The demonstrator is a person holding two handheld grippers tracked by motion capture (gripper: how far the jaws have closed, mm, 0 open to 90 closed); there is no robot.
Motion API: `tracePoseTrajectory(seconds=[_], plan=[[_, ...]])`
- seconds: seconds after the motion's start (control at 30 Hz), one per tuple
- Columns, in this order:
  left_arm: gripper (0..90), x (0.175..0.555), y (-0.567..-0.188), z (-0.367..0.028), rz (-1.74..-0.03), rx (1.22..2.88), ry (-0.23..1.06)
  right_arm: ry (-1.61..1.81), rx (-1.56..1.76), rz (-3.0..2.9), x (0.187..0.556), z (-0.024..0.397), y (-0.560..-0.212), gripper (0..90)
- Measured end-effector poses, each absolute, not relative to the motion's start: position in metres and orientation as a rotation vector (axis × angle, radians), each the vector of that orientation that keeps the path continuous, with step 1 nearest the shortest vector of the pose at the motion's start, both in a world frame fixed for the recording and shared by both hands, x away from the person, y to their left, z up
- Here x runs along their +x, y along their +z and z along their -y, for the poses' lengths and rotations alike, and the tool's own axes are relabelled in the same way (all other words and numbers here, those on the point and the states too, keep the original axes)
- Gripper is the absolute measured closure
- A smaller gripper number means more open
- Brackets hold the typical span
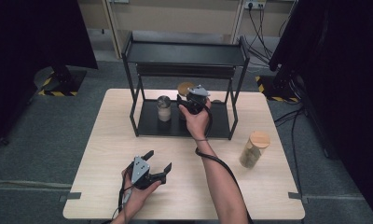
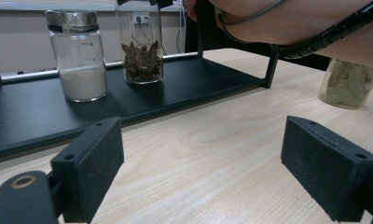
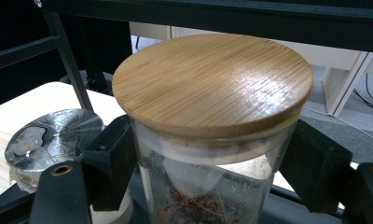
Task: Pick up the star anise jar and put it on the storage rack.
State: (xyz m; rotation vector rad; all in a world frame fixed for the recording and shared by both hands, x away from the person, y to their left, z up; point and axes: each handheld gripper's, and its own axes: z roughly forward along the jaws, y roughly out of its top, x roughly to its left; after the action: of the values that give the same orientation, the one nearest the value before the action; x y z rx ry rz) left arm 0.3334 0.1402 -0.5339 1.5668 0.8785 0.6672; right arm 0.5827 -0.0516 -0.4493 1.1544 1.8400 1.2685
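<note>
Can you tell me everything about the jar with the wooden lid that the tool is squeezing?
The jar with the wooden lid is a clear glass cylinder standing upright on the black rack's bottom shelf, beside a silver-capped jar of white powder. Its round, flat lid looks like pale bamboo and sits closed on top. Inside are brown, dried, spiky bits that fill only the lower part. The right tool grips it just under the lid, one black pad pressing on each side of the glass.
</note>
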Motion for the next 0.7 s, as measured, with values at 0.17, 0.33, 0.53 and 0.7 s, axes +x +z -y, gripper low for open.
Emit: tracePoseTrajectory(seconds=[0.17, 0.33, 0.53, 0.7], plan=[[12.8, 0.3334, -0.5340, -0.1403, -0.878, 1.566, 0.667, 1.261, 1.150, -1.844, 0.5831, 0.0518, -0.4503, 25.6], [12.8, 0.3332, -0.5340, -0.1400, -0.876, 1.567, 0.669, 1.262, 1.151, -1.843, 0.5830, 0.0525, -0.4520, 25.6], [12.8, 0.3332, -0.5339, -0.1399, -0.875, 1.569, 0.670, 1.263, 1.159, -1.840, 0.5810, 0.0532, -0.4527, 25.3], [12.8, 0.3330, -0.5340, -0.1396, -0.873, 1.569, 0.673, 1.265, 1.161, -1.855, 0.5792, 0.0546, -0.4516, 24.8]])
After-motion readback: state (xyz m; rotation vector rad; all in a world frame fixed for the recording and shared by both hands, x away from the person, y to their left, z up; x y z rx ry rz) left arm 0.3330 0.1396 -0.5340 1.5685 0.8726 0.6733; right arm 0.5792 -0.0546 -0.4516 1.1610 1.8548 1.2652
